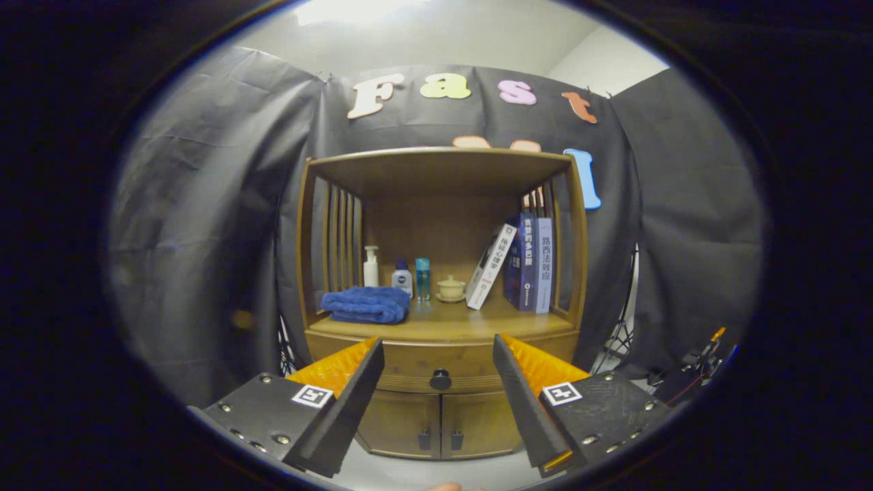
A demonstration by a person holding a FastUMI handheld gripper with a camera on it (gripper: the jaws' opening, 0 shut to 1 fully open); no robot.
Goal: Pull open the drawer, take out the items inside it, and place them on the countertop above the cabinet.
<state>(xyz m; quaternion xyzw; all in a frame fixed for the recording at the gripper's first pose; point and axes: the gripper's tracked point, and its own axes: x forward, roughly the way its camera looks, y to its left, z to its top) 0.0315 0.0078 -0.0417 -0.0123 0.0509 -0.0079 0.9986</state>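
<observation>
Black cloth backs a wooden cabinet (440,300); its worktop (443,326) carries a blue towel (366,304). The tongs (439,363) gape wide, holding nothing, the closed drawer (440,374) with its knob (440,379) beyond them.

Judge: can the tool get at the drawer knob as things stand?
Probably yes. The tool is open, the knob sits ahead between its fingers, and nothing stands in the way.
</observation>
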